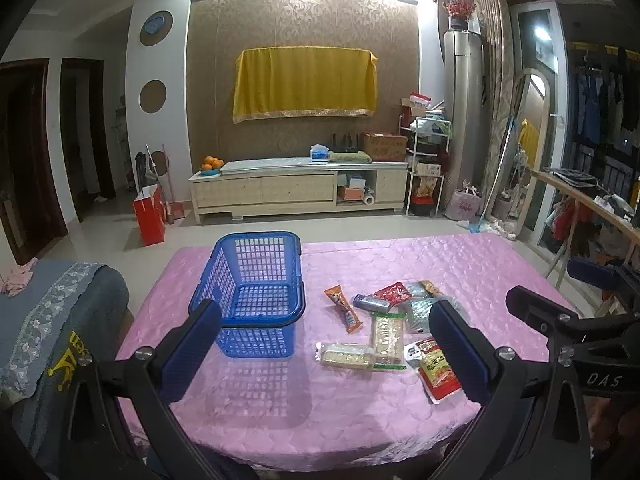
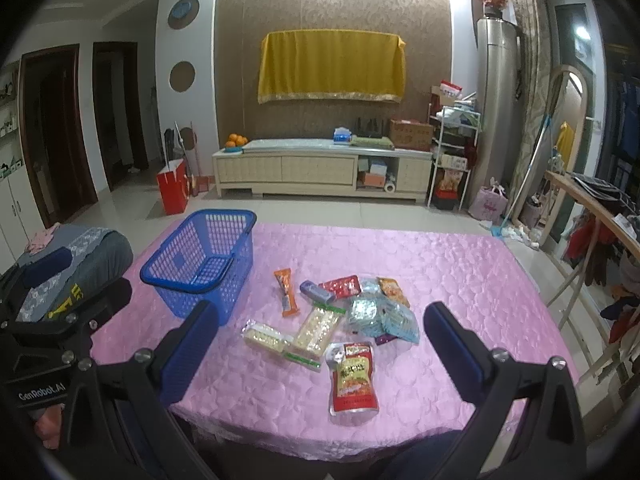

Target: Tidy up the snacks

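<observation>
An empty blue plastic basket [image 1: 256, 342] [image 2: 188, 300] stands on the left half of the pink-clothed table [image 1: 280, 420] [image 2: 460, 280]. To its right lie several loose snacks: a red pouch [image 1: 434, 368] [image 2: 354, 376] nearest me, two pale wafer packs [image 1: 346, 356] [image 2: 318, 330], an orange stick [image 1: 344, 308] [image 2: 286, 286], a red packet [image 1: 392, 294] [image 2: 342, 286] and silvery-blue packets [image 1: 418, 308] [image 2: 380, 316]. My left gripper [image 1: 323, 308] hovers open over the table's near edge, basket ahead-left. My right gripper [image 2: 320, 312] hovers open, facing the snack pile, nothing between its fingers.
A seat under a grey-blue cover [image 1: 60, 320] [image 2: 80, 256] sits against the table's left side. A wooden rail with hanging clothes [image 2: 592, 208] stands to the right. Beyond the table are tiled floor, a red bag [image 1: 149, 216] and a low cabinet [image 1: 296, 184].
</observation>
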Motion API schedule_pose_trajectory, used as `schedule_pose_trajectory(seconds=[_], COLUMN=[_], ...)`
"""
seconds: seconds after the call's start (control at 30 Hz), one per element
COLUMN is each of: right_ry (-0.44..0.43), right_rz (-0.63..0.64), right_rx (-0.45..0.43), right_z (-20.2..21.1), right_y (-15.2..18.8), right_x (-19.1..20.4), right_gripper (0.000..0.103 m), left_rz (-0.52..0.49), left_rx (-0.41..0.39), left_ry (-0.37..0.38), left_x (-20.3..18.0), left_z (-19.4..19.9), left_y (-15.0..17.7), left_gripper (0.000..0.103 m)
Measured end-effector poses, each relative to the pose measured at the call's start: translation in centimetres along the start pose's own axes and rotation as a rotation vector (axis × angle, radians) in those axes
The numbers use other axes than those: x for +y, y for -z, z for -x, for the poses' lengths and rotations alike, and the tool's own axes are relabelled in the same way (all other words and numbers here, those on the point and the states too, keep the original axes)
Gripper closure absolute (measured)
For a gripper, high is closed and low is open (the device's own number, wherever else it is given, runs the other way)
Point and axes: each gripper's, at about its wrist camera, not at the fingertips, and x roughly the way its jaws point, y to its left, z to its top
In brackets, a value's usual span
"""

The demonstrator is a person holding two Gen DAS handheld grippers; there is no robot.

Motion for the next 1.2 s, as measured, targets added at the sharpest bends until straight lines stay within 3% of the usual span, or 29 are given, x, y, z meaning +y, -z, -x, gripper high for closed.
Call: schedule_pose_trajectory(seconds=[1.2], right_ry=[-0.012], right_rz=[-0.013], right_rx=[0.038], right_z=[-0.09], right_y=[0.31], right_x=[0.33], right_gripper=[0.000], left_rz=[-0.004], left_rx=[0.017], left_ry=[-0.007], left_x=[0.02], left_z=[0.30], left_y=[-0.08], left_gripper=[0.000])
